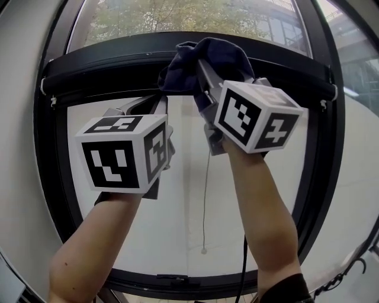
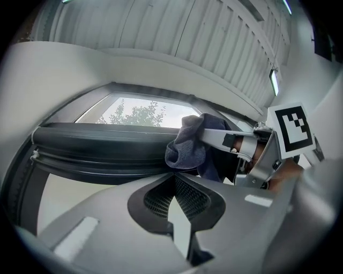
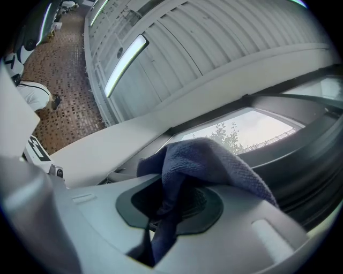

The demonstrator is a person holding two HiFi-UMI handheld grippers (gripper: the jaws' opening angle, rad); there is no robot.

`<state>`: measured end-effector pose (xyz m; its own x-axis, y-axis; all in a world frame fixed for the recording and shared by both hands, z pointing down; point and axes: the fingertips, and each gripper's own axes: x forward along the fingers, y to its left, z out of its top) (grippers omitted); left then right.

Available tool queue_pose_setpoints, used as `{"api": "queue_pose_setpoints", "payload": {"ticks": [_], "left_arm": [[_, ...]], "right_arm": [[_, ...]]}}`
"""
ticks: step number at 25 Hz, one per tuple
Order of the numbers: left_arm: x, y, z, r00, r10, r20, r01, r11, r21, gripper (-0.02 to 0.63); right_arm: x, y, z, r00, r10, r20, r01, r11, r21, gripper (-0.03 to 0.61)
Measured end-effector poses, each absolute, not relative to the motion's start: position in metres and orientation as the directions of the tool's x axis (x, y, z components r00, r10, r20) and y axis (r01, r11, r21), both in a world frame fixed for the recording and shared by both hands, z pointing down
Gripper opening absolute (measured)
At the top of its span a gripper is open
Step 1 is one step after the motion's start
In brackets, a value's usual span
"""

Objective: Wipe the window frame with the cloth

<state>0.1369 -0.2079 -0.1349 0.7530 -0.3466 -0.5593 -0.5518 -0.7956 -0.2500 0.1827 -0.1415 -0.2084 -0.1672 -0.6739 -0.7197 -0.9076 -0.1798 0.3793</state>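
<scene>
A dark blue cloth (image 1: 198,56) is bunched against the black horizontal bar of the window frame (image 1: 106,71). My right gripper (image 1: 201,66) is shut on it, and folds drape over both jaws in the right gripper view, where the cloth (image 3: 206,160) hides the right gripper (image 3: 179,188) tips. My left gripper (image 1: 157,99) reaches up just left of the cloth, under the same bar. In the left gripper view the left gripper (image 2: 174,175) is shut with nothing in it, its tips right below the cloth (image 2: 187,142) and the frame bar (image 2: 102,147).
A thin white pull cord (image 1: 205,195) hangs down the lower pane. A black cable (image 1: 243,269) runs by my right forearm. The curved black side frame (image 1: 53,177) stands at the left against a white wall. Trees (image 1: 177,18) show through the upper glass.
</scene>
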Motion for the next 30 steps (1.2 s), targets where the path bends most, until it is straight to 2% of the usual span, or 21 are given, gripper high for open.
{"api": "queue_pose_setpoints", "payload": {"ticks": [30], "left_arm": [[0.264, -0.111, -0.15, 0.797, -0.212, -0.566, -0.415, -0.872, -0.259, -0.006]], "right_arm": [[0.317, -0.024, -0.219, -0.043, -0.661, -0.749, -0.885, -0.322, 0.335, 0.066]]}}
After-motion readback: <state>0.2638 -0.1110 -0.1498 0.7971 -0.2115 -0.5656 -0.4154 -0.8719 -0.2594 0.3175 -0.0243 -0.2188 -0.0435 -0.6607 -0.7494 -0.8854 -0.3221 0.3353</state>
